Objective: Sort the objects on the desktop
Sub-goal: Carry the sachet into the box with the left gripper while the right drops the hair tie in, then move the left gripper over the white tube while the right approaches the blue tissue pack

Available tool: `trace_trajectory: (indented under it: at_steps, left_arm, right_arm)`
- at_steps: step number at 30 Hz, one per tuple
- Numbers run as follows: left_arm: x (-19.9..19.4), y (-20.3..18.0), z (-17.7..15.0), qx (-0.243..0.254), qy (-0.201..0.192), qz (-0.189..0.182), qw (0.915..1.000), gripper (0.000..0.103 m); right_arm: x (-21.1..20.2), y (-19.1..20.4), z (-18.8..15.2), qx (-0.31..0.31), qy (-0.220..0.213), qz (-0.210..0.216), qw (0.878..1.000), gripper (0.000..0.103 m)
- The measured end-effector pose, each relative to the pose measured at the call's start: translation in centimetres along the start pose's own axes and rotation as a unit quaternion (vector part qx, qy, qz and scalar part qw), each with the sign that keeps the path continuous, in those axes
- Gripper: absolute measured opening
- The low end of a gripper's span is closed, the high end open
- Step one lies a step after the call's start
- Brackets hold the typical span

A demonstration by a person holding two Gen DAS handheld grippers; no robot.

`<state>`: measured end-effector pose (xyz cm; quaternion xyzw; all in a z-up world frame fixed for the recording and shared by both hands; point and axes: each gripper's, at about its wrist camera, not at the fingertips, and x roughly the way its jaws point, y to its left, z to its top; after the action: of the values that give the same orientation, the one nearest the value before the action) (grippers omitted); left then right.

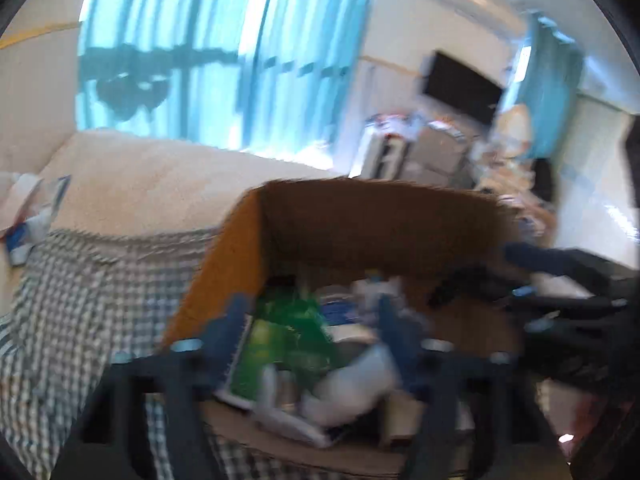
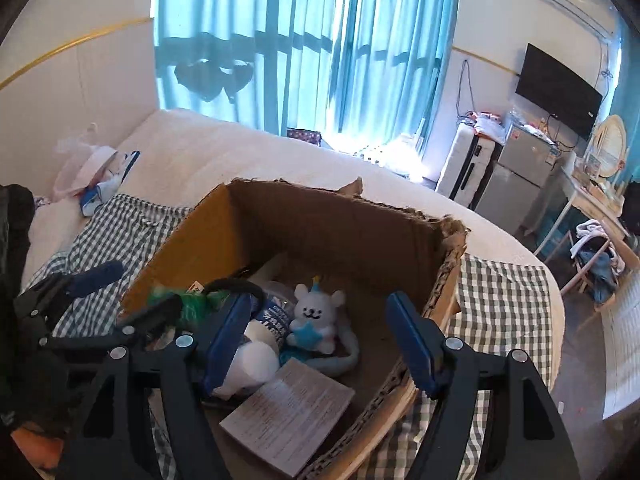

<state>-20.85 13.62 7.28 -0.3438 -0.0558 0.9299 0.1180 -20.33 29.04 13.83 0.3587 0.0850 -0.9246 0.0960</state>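
An open cardboard box [image 2: 336, 216] stands on a checked cloth. Inside lie a white plush mouse [image 2: 318, 310] holding a blue star, a labelled bottle [image 2: 274, 318], a printed booklet [image 2: 288, 412] and a green packet [image 2: 192, 300]. My right gripper [image 2: 320, 344] hovers over the box, open, with nothing between its blue pads [image 2: 412, 344]. My left gripper [image 2: 132, 294] is over the box's left side. In the blurred left wrist view the left gripper [image 1: 316, 336] is open above the green packet [image 1: 288, 332] and the box [image 1: 360, 216], and the right gripper [image 1: 560, 292] comes in from the right.
The checked cloth [image 2: 504, 292] covers a white round bed [image 2: 208, 152]. Plastic bags [image 2: 92, 172] lie at the bed's left. Blue curtains [image 2: 304, 40] hang behind. A white suitcase [image 2: 460, 168], a small fridge [image 2: 516, 172], a wall television [image 2: 560, 88] and a desk [image 2: 592, 200] stand at the right.
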Motion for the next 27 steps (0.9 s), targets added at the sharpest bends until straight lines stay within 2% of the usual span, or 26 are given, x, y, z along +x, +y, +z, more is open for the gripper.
trace_trajectory:
  at_steps: [1,3,5,9,13,15,18,21,24,27]
  left_arm:
    - [0.0,0.4,-0.1,-0.008,0.001,0.006,0.9999,0.086]
    - [-0.6,1.6,-0.4,-0.029,0.001,-0.016,0.9994,0.086]
    - [-1.4,2.5,-0.6,-0.049,0.001,-0.017,0.9987,0.087]
    - [-3.0,3.5,-0.5,-0.058,0.016,0.009,0.9982,0.087]
    - [-5.9,4.9,-1.1,-0.059,0.007,0.016,0.9981,0.091]
    - [-7.3,5.5,-1.5,-0.06,0.007,0.022,0.9979,0.091]
    - [-9.2,6.5,-2.4,-0.062,0.005,0.032,0.9976,0.091]
    - [-10.9,7.6,-3.7,-0.057,0.014,0.038,0.9975,0.095]
    - [-12.7,9.1,-5.7,-0.042,0.025,0.055,0.9972,0.102]
    - [-13.8,10.7,-8.9,-0.014,0.048,0.081,0.9954,0.103]
  right_arm:
    - [-0.4,0.2,-0.1,-0.001,-0.006,0.005,1.0,0.071]
    - [-1.0,0.7,-0.3,-0.008,-0.011,0.005,1.0,0.071]
    - [-1.1,1.5,-0.4,-0.032,0.003,-0.022,0.999,0.071]
    - [-1.2,3.1,-0.6,-0.068,0.055,-0.07,0.994,0.071]
    - [-1.6,4.2,-1.3,-0.107,0.128,-0.122,0.979,0.071]
    - [-3.0,4.2,-1.5,-0.098,0.116,-0.13,0.98,0.071]
    - [-5.0,4.2,-1.9,-0.064,0.107,-0.104,0.987,0.074]
    - [-7.5,5.1,-2.9,-0.039,0.071,-0.06,0.995,0.076]
    - [-9.7,7.0,-5.4,-0.034,0.024,-0.009,0.999,0.08]
    - [-10.3,9.1,-8.3,-0.013,-0.015,0.028,0.999,0.086]
